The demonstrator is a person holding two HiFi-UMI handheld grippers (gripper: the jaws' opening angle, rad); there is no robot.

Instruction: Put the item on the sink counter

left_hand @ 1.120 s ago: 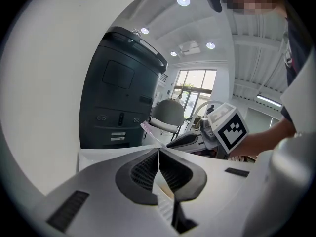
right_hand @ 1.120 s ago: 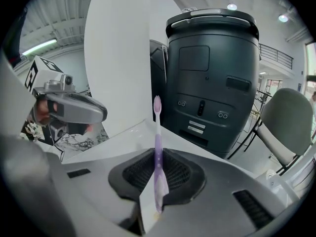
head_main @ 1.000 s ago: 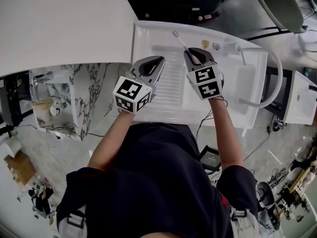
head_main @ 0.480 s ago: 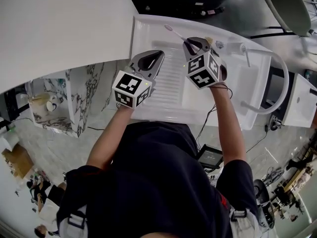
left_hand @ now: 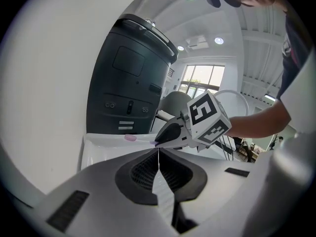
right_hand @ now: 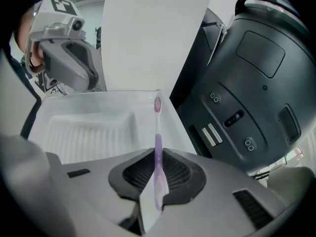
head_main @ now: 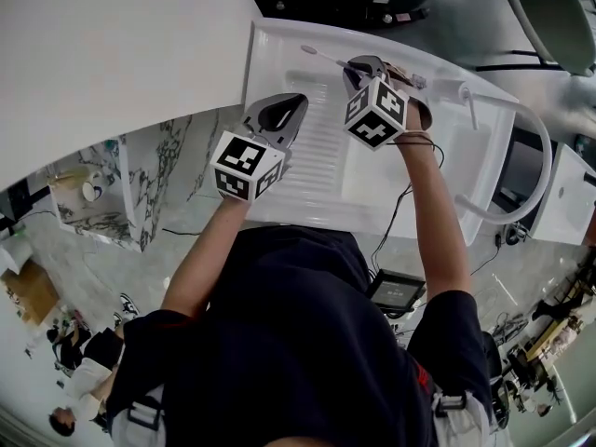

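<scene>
A pale purple toothbrush (right_hand: 157, 147) is clamped between the jaws of my right gripper (right_hand: 157, 154), its head (right_hand: 157, 104) pointing out over the white sink unit's back left corner. In the head view the toothbrush (head_main: 321, 56) sticks out leftward from the right gripper (head_main: 358, 66) above the sink's far rim (head_main: 279, 40). My left gripper (head_main: 289, 110) hovers over the ribbed drainboard (head_main: 317, 147), jaws shut with nothing between them. From the left gripper view the right gripper (left_hand: 170, 132) and the brush head (left_hand: 130, 138) show just ahead.
A white wall panel (head_main: 112, 45) borders the sink on the left. A dark machine (right_hand: 247, 78) stands behind the sink. The basin (head_main: 382, 170) and a curved white faucet (head_main: 517, 156) lie to the right. Marble flooring shows below.
My right gripper has carried the toothbrush farther away and leftward, toward the sink's back rim. The left gripper has stayed nearly still over the drainboard.
</scene>
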